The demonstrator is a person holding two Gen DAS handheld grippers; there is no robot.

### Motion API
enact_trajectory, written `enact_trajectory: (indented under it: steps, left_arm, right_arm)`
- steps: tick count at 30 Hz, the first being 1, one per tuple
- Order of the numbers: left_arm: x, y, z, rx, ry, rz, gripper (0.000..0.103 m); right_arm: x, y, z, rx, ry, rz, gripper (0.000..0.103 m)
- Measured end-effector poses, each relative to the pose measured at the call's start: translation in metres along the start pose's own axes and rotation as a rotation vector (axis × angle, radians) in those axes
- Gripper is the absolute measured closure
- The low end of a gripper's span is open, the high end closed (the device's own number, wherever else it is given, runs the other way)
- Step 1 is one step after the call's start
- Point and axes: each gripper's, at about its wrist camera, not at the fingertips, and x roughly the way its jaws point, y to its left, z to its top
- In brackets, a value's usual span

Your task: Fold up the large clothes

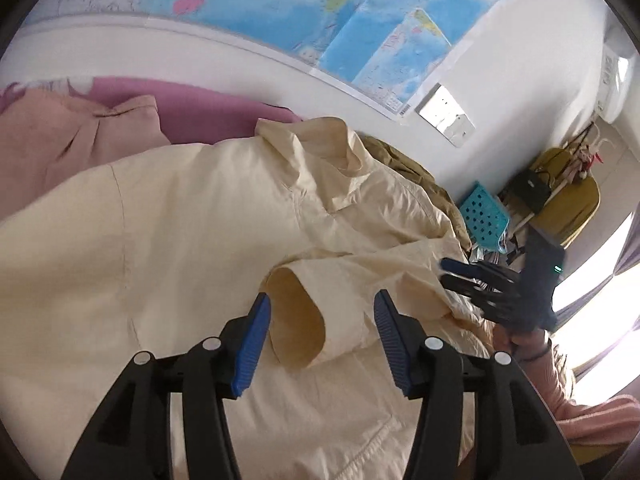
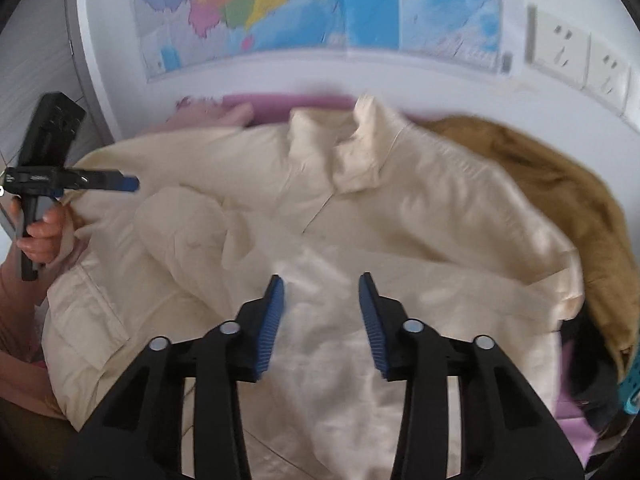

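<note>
A large cream jacket (image 1: pixel 180 232) lies spread over a pink surface, collar (image 1: pixel 320 148) toward the wall. One sleeve is folded across the body, its open cuff (image 1: pixel 296 320) just ahead of my left gripper (image 1: pixel 322 300), which is open and empty above it. My right gripper (image 2: pixel 320 280) is open and empty above the jacket's (image 2: pixel 400 220) middle. The right gripper also shows in the left wrist view (image 1: pixel 448 272) at the jacket's right edge. The left gripper shows in the right wrist view (image 2: pixel 134 183) over the jacket's left edge.
A pink garment (image 1: pixel 60 148) lies at the back left and an olive-brown garment (image 2: pixel 560 184) at the right. A map (image 1: pixel 320 12) and wall sockets (image 2: pixel 580 60) are on the wall. A teal basket (image 1: pixel 484 216) and a yellow chair (image 1: pixel 568 196) stand beyond.
</note>
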Motion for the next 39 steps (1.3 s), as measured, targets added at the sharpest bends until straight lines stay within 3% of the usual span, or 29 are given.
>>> enact_trajectory:
  steps: [4, 5, 6, 8, 10, 13, 17, 19, 23, 28, 31, 36, 39]
  left_arm:
    - [0.029, -0.012, -0.006, 0.050, 0.112, 0.038, 0.052]
    - [0.042, -0.014, -0.009, 0.049, 0.147, 0.054, 0.063]
    - [0.057, -0.012, -0.012, 0.042, 0.196, 0.076, 0.086]
    - [0.074, -0.005, -0.015, 0.007, 0.256, 0.085, 0.099]
    - [0.078, 0.000, -0.019, -0.015, 0.260, 0.088, 0.099]
    - [0.070, 0.001, -0.021, -0.021, 0.248, 0.098, 0.100]
    - [0.061, 0.005, -0.023, -0.028, 0.257, 0.115, 0.100]
    - [0.058, 0.003, -0.022, -0.020, 0.255, 0.123, 0.100]
    - [0.049, -0.003, -0.019, 0.008, 0.217, 0.126, 0.094]
    - [0.040, -0.027, -0.012, 0.076, 0.146, 0.161, 0.090]
    - [0.047, -0.035, -0.011, 0.137, 0.140, 0.191, 0.081]
    - [0.067, -0.008, -0.023, 0.061, 0.237, 0.244, 0.083]
    - [0.045, 0.001, -0.029, 0.022, 0.170, 0.236, 0.079]
  right_arm:
    - [0.016, 0.000, -0.006, 0.004, 0.043, -0.002, 0.071]
    - [0.021, 0.001, -0.008, -0.003, 0.061, -0.008, 0.071]
    - [0.026, 0.002, -0.011, -0.018, 0.075, -0.030, 0.072]
    - [0.040, 0.007, -0.017, -0.058, 0.127, -0.059, 0.071]
    - [0.047, 0.011, -0.019, -0.093, 0.157, -0.082, 0.071]
    - [0.033, 0.014, -0.014, -0.097, 0.129, -0.072, 0.071]
    - [0.014, 0.026, 0.003, -0.072, 0.026, 0.042, 0.069]
    - [0.027, 0.043, 0.006, -0.126, 0.058, 0.044, 0.069]
    - [0.073, 0.055, -0.006, -0.155, 0.202, 0.031, 0.071]
    - [0.065, 0.059, -0.006, -0.160, 0.185, 0.027, 0.070]
    - [0.053, 0.059, 0.002, -0.149, 0.144, 0.059, 0.066]
    - [0.041, 0.076, 0.014, -0.168, 0.086, 0.094, 0.064]
    - [0.056, 0.086, 0.018, -0.177, 0.104, 0.123, 0.063]
